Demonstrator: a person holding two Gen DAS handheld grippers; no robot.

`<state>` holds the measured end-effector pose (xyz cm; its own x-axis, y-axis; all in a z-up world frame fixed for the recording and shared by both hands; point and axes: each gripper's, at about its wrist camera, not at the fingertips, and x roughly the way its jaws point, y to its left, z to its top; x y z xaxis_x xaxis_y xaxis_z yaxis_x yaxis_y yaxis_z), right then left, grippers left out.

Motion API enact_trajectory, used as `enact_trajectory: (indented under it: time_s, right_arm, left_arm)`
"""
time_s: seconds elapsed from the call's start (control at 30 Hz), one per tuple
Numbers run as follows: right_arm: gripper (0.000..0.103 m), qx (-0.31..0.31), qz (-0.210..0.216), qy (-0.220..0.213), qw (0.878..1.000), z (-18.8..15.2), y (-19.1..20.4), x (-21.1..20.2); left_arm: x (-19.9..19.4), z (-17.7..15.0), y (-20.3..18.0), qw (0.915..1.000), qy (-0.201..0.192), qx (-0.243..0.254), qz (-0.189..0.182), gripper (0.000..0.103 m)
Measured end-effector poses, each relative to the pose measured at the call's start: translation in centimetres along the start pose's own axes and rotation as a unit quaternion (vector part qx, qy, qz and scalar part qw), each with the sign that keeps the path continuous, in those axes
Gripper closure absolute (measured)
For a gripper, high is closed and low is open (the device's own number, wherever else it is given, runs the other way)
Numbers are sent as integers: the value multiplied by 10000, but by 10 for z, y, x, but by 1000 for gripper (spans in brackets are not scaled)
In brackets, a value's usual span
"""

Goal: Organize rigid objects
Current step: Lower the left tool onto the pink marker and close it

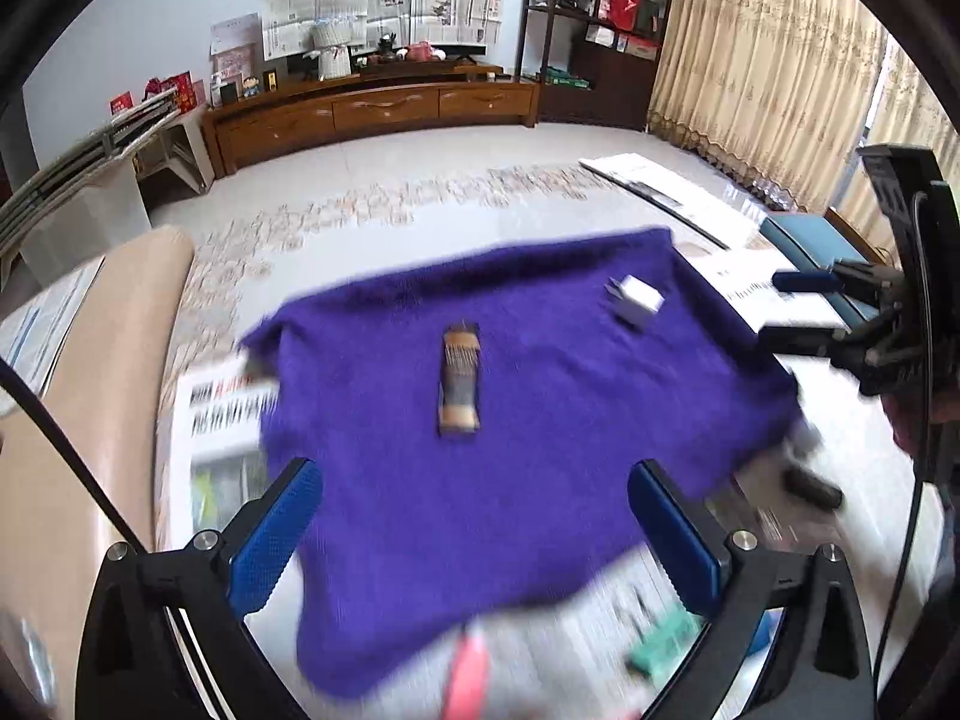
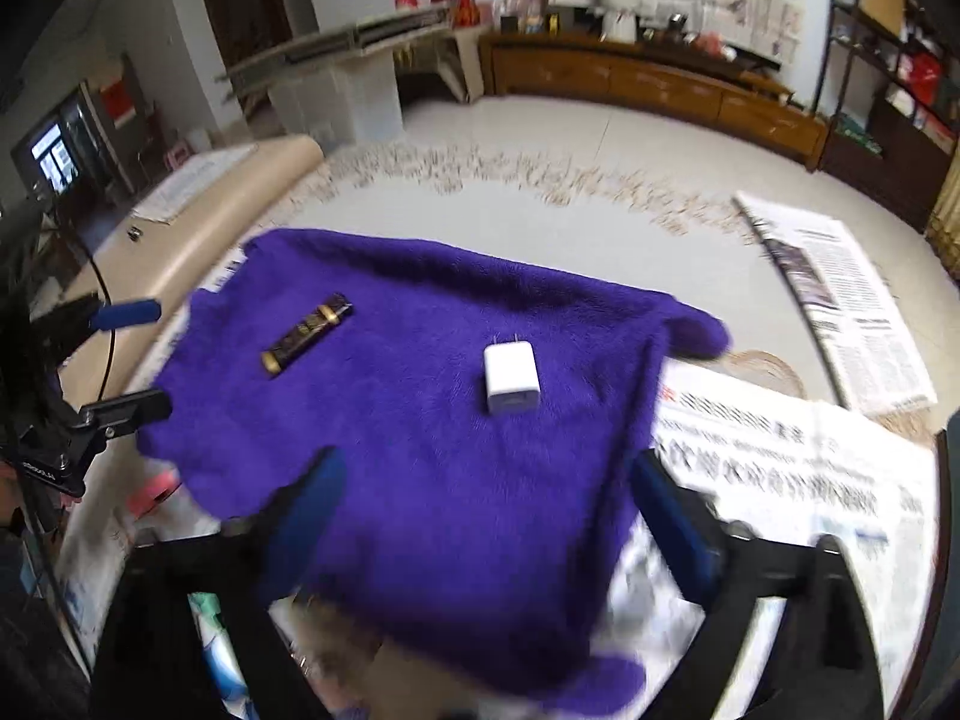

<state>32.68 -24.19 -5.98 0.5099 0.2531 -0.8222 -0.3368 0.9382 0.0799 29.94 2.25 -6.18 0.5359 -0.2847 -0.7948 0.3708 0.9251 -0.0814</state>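
With the fuzzy purple cloth [image 2: 420, 420] spread on the newspaper-covered counter [image 2: 780, 468], the left gripper [image 1: 474, 516] and the right gripper [image 2: 486, 510] hover with fingers wide and empty, so next comes picking loose items near the near edge to join the dark, gold-capped lighter [image 1: 460, 381] and the white charger cube [image 2: 510, 381].

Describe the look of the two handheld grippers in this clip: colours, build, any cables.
Both match: the left gripper and right gripper have black angular frames, silver bolts at the finger joints, and long flat fingers faced with textured blue pads. Thin black cables run beside each. No readable marking on the frames; no sleeve shows clearly.
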Motion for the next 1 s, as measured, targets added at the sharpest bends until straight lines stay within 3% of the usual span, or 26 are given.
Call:
enact_trajectory:
  time_s: [0.07,0.33,0.43,0.53,0.63,0.73,0.87,1.0]
  right_arm:
    - [0,119,2,26,9999,-16,2,-17]
    - [0,644,-156,-102,9978,-91,1,-63]
    - [0,838,-42,-193,9963,-113,-2,-69]
    - [0,896,147,-307,9954,-124,-6,-67]
    - [0,718,-62,-316,9969,-130,-5,-64]
    - [0,731,-62,-174,9972,-137,-9,-59]
    - [0,835,-35,-107,9964,-141,-15,-56]
    - [0,778,-38,-96,9969,-143,-16,-59]
  left_arm:
    - [-14,-16,0,9997,35,-183,-139,0]
    - [-36,-78,-8,9966,254,-723,-305,0]
    - [-38,-94,-8,9964,158,-823,-118,0]
    - [-28,-100,-7,9961,320,-821,-105,0]
    - [-22,-101,-2,9970,126,-764,-70,0]
    - [-15,-100,-1,9986,152,-466,196,0]
    - [-3,-99,0,9992,248,-126,278,1]
    - [6,-107,-6,9986,370,207,318,19]
